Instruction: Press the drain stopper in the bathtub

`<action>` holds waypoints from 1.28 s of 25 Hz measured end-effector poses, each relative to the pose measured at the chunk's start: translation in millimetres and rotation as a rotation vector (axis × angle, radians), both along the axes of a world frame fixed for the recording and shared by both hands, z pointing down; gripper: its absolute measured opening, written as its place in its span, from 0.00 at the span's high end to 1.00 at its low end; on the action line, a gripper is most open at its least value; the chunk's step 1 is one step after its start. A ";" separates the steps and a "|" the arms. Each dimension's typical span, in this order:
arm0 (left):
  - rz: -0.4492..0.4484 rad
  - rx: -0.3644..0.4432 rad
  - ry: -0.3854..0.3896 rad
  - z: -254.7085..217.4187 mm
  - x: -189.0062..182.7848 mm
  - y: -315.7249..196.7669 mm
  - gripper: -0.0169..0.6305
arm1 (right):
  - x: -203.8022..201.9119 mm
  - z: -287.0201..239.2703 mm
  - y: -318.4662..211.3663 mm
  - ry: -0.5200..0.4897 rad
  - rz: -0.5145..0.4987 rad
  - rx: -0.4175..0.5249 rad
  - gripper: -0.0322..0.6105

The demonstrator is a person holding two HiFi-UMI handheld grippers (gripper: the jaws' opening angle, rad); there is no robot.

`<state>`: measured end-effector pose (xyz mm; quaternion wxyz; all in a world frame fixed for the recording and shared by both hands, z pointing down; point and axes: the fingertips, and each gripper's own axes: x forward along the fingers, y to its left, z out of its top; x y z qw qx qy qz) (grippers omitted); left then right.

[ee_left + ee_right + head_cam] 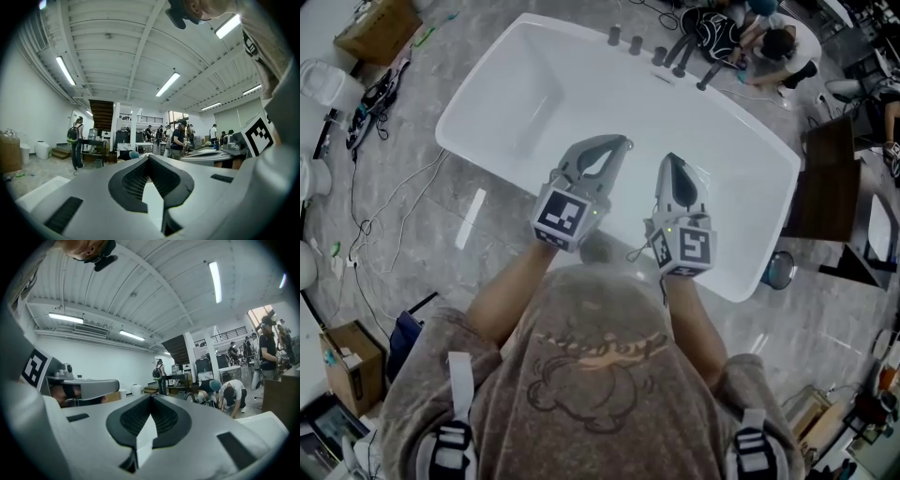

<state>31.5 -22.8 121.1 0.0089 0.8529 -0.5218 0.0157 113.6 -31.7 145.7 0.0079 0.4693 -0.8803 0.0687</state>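
The white bathtub (502,103) fills the middle of the head view, seen from above. I cannot make out its drain stopper in any view; my grippers cover part of the tub floor. My left gripper (623,142) is held over the near half of the tub, jaws closed tip to tip with nothing between them. Just to its right, my right gripper (670,157) is shut and empty too. Both gripper views look out level across the room, not into the tub: the left gripper (149,157) and right gripper (151,398) show their jaw tips meeting.
Dark tap fittings (636,43) and a hand shower (708,77) stand on the tub's far rim. People crouch on the floor (769,47) beyond it. Cables (366,225) and boxes (347,366) lie left; a dark cabinet (825,187) and small bin (778,270) stand right.
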 end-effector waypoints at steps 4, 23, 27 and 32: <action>0.030 -0.005 -0.003 7.0 -6.6 -14.7 0.97 | -6.1 1.8 -14.8 -0.005 0.047 0.007 0.95; 0.122 -0.008 0.000 21.9 -33.9 -77.3 0.97 | -30.4 5.7 -67.2 -0.055 0.131 0.057 0.95; 0.153 0.000 0.002 28.9 -34.5 -92.4 0.97 | -35.4 15.2 -85.0 -0.063 0.136 0.065 0.95; 0.175 0.004 0.002 46.7 -38.1 -111.3 0.97 | -43.2 29.5 -104.1 -0.063 0.145 0.075 0.95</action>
